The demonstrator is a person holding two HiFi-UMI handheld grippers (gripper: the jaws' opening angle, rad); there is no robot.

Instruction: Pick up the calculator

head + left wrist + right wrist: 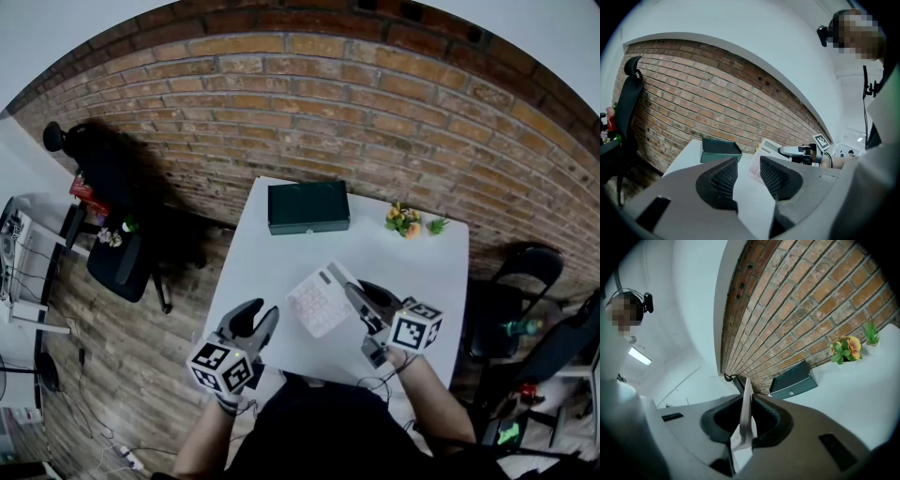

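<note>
The calculator (321, 300) is white with pale pink keys, and it hangs tilted above the white table (412, 258). My right gripper (357, 298) is shut on its right edge; in the right gripper view the calculator (746, 416) shows edge-on, pinched between the two dark pads. My left gripper (263, 320) stays at the table's near left edge, apart from the calculator, its jaws open with nothing between them. From the left gripper view I see the calculator (761, 157) beyond the left gripper (749, 176), with the right gripper (787, 151) on it.
A dark green box (308, 206) lies at the table's far side by the brick wall. A small plant with orange flowers (405, 220) stands at the far right. Black chairs (117, 225) flank the table on the wooden floor.
</note>
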